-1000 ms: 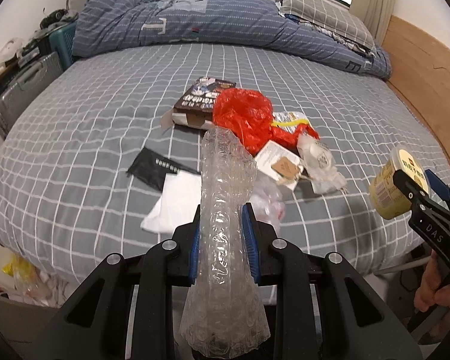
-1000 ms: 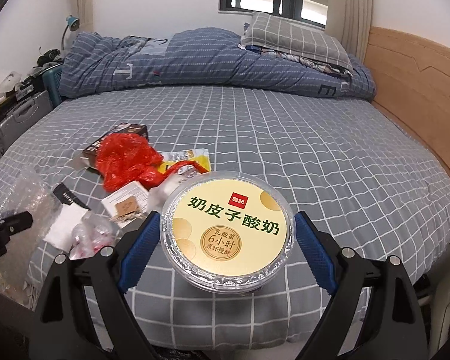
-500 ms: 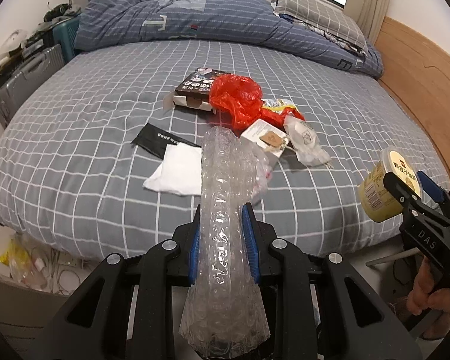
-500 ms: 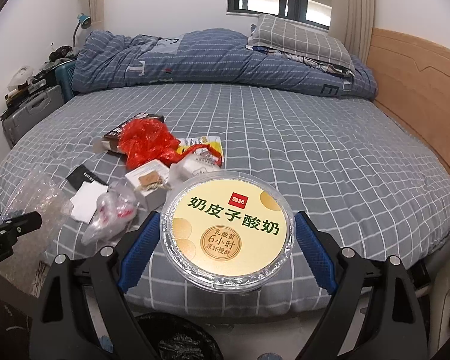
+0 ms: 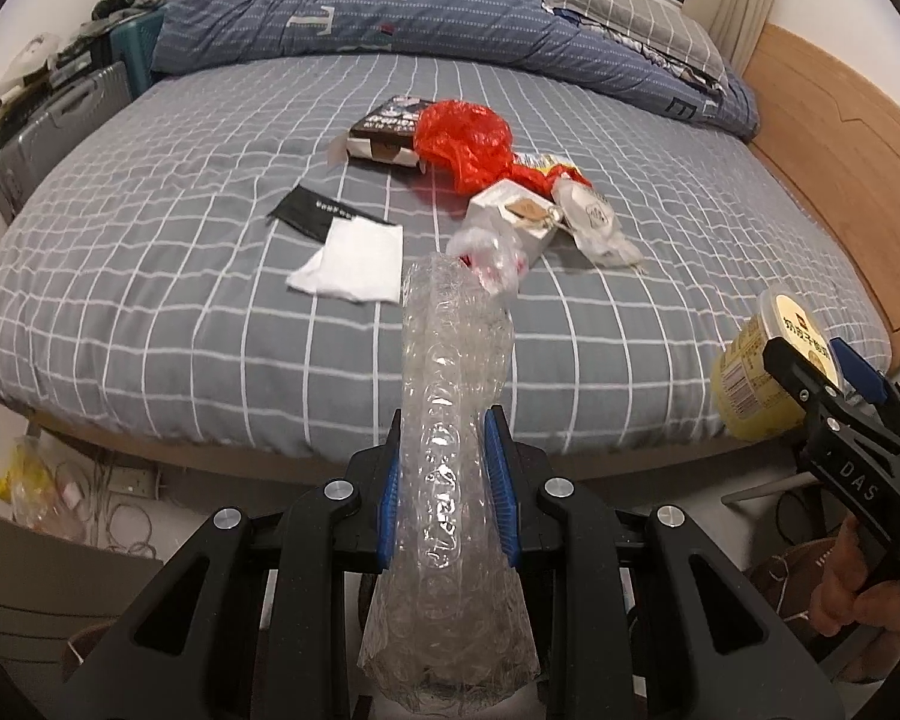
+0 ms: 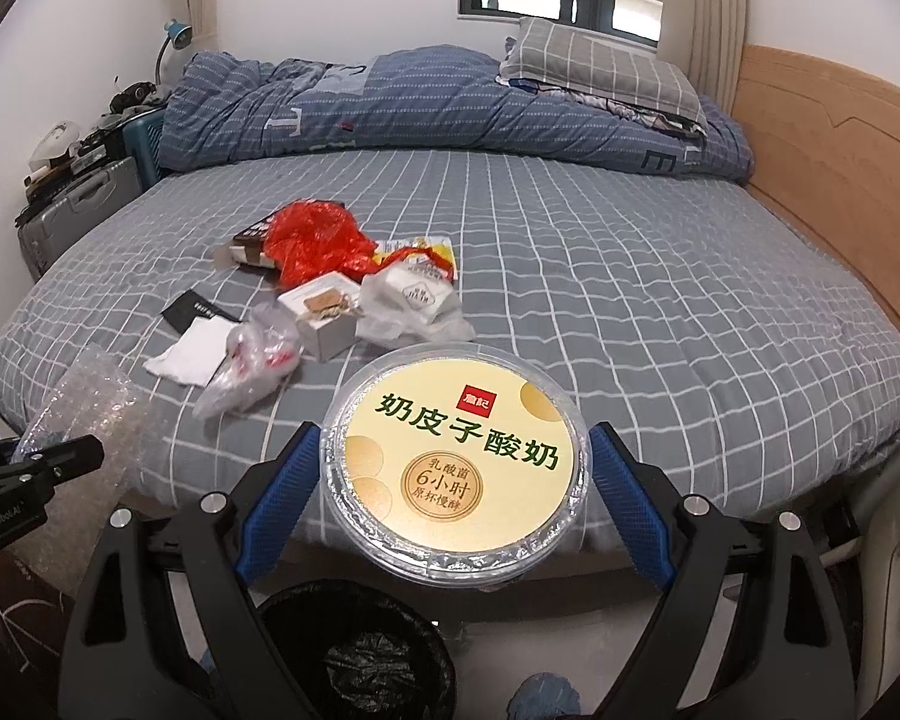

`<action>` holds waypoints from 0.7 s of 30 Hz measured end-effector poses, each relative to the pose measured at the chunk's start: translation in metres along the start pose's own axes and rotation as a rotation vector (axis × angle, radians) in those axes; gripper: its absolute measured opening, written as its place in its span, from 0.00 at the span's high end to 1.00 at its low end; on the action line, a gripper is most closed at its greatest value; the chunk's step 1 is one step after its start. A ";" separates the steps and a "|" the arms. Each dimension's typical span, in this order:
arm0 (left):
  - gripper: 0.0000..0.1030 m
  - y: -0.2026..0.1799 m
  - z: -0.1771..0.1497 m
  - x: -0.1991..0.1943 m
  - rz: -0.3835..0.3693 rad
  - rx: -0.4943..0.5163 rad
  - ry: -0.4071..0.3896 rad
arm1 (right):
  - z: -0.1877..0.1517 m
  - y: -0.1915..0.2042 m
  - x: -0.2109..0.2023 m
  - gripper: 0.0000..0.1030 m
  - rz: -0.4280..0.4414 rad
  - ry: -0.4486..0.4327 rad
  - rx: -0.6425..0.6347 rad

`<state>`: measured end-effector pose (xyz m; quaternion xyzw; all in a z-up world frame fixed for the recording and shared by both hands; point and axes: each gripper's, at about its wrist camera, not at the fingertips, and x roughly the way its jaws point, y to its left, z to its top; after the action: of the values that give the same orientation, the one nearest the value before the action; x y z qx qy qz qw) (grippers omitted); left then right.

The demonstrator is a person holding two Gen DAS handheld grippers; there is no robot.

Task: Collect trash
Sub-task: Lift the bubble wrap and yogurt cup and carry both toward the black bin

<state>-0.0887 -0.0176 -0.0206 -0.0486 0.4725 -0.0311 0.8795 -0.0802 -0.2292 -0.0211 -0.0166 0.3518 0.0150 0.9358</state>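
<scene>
My left gripper (image 5: 447, 498) is pinched on a crumpled roll of clear bubble wrap (image 5: 450, 420), its blue pads pressing both sides while the wrap sticks up ahead of the fingers and sags below them. My right gripper (image 6: 453, 492) clamps a round pale-yellow yoghurt tub with a printed foil lid (image 6: 456, 459), one pad on each side of the rim, lid facing the camera. Both loads hang past the foot of the grey checked bed (image 6: 660, 312). Below the tub sits a round bin with a black liner (image 6: 354, 654), its mouth partly hidden by my own fingers.

I judge the step in hand to be dropping these two pieces. To do it well I would bring the tub squarely over the bin mouth before spreading the pads, since it is rigid and could bounce off the rim. The bubble wrap is light and springy, so I would lower it well into the liner before letting go.

On the bed the red plastic bag (image 5: 465, 138), white paper sheet (image 5: 357, 261), black flat packet (image 5: 318, 213) and small white box (image 5: 513, 216) are not yet collected.
</scene>
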 end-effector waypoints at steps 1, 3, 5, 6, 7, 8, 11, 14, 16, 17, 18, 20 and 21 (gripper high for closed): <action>0.76 0.000 -0.004 -0.001 -0.003 -0.004 0.005 | -0.003 0.002 -0.002 0.18 0.002 0.005 0.000; 0.76 -0.001 -0.009 -0.001 -0.008 -0.009 0.014 | -0.008 0.005 -0.004 0.18 0.005 0.014 -0.002; 0.76 -0.002 -0.015 -0.002 -0.014 -0.017 0.023 | -0.015 0.010 -0.007 0.18 0.006 0.025 -0.008; 0.76 -0.002 -0.018 -0.003 -0.016 -0.018 0.026 | -0.018 0.012 -0.008 0.18 0.007 0.029 -0.008; 0.76 -0.002 -0.020 -0.004 -0.018 -0.020 0.029 | -0.021 0.014 -0.010 0.18 0.009 0.035 -0.009; 0.76 -0.002 -0.023 -0.005 -0.020 -0.022 0.031 | -0.023 0.015 -0.011 0.18 0.010 0.039 -0.010; 0.76 -0.003 -0.031 -0.009 -0.015 -0.023 0.035 | -0.031 0.021 -0.016 0.18 0.014 0.054 -0.011; 0.76 0.000 -0.041 -0.010 -0.006 -0.030 0.051 | -0.041 0.026 -0.018 0.18 0.021 0.080 -0.004; 0.76 0.005 -0.050 -0.008 -0.002 -0.052 0.072 | -0.048 0.029 -0.017 0.18 0.023 0.101 -0.003; 0.76 0.006 -0.054 -0.007 0.002 -0.056 0.083 | -0.051 0.031 -0.016 0.18 0.024 0.113 -0.003; 0.76 0.008 -0.059 -0.005 0.007 -0.057 0.093 | -0.055 0.033 -0.015 0.18 0.026 0.124 -0.004; 0.76 0.013 -0.067 0.000 0.016 -0.065 0.117 | -0.062 0.037 -0.014 0.18 0.026 0.142 -0.007; 0.76 0.015 -0.071 0.001 0.020 -0.069 0.124 | -0.065 0.038 -0.013 0.18 0.027 0.148 -0.010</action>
<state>-0.1472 -0.0068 -0.0625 -0.0720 0.5274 -0.0091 0.8465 -0.1344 -0.1938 -0.0617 -0.0175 0.4200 0.0282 0.9069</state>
